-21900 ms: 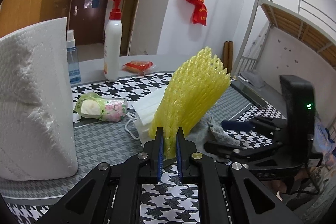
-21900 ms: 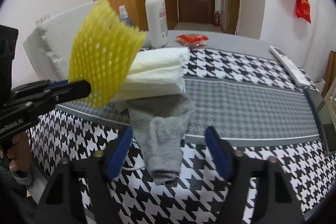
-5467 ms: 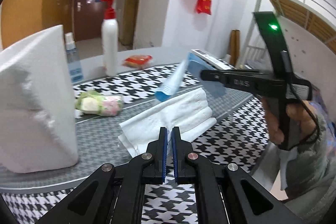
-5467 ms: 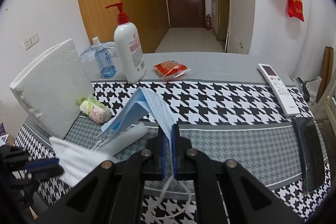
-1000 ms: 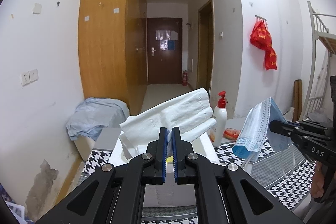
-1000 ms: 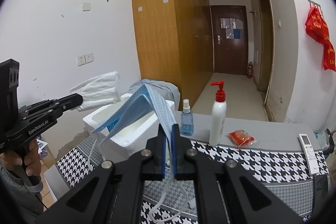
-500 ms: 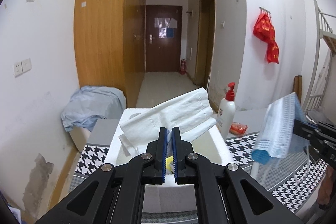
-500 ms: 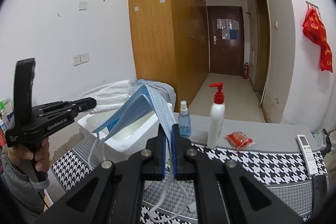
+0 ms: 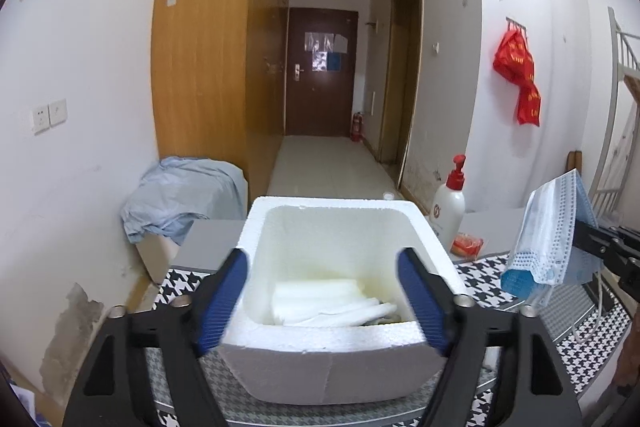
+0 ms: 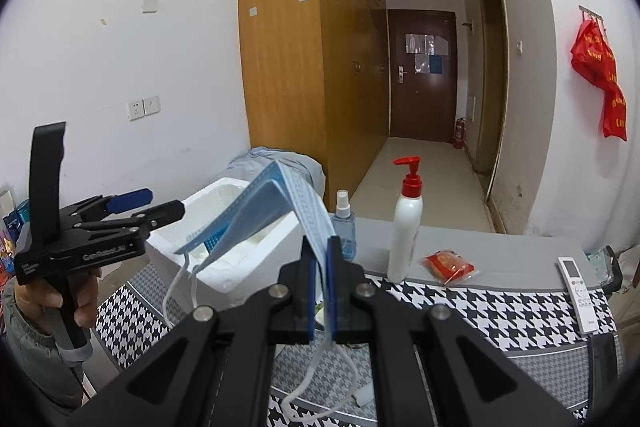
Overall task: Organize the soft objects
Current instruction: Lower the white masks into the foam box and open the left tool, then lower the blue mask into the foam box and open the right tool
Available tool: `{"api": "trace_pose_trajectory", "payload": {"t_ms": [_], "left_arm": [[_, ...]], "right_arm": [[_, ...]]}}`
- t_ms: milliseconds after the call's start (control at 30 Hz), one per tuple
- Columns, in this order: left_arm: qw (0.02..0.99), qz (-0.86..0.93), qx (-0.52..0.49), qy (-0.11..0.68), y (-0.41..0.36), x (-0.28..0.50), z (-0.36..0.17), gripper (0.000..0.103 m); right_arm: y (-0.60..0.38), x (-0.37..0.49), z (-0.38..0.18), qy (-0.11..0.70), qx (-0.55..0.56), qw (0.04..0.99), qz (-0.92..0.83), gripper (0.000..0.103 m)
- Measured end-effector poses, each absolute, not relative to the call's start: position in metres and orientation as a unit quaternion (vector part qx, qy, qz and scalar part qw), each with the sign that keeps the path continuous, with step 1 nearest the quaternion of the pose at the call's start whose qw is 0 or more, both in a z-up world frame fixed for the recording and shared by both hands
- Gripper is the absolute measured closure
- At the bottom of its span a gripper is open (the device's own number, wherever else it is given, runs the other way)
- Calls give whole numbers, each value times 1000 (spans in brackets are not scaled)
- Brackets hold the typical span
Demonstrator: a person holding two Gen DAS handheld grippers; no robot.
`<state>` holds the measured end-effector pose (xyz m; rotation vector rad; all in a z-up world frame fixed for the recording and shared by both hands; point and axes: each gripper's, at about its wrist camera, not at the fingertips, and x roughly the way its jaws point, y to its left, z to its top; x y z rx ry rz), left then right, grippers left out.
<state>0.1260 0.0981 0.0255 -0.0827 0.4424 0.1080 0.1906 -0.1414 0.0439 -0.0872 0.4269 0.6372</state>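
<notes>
A white foam box stands on the houndstooth table, also in the right wrist view. A white folded cloth lies inside it. My left gripper is open and empty, its blue pads on either side of the box's near rim; it shows at the left of the right wrist view. My right gripper is shut on a blue face mask, held in the air to the right of the box. The mask also shows in the left wrist view.
A white pump bottle, a small blue spray bottle, a red snack packet and a white remote stand on the table behind and right of the box. A blue-covered bundle sits by the left wall.
My left gripper has opened and the white cloth has dropped from it into the foam box. My right gripper still holds the mask, a little closer to the box.
</notes>
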Motion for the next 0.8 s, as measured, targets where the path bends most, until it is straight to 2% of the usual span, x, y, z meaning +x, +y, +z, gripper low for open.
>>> {"api": "trace_pose_trajectory", "payload": {"t_ms": [67,100,800], "left_arm": [[976,60,-38,207,99,119,26,6],[976,62,-36,204,100,118,27,5],[974,125,-45,186,125,85,26,1]], "right_arm": [[-140,191,46,208,-42,927,310,96],[-140,191,46,208,-42,926,311,96],[-94,208,63,214,-75,912,342,96]]}}
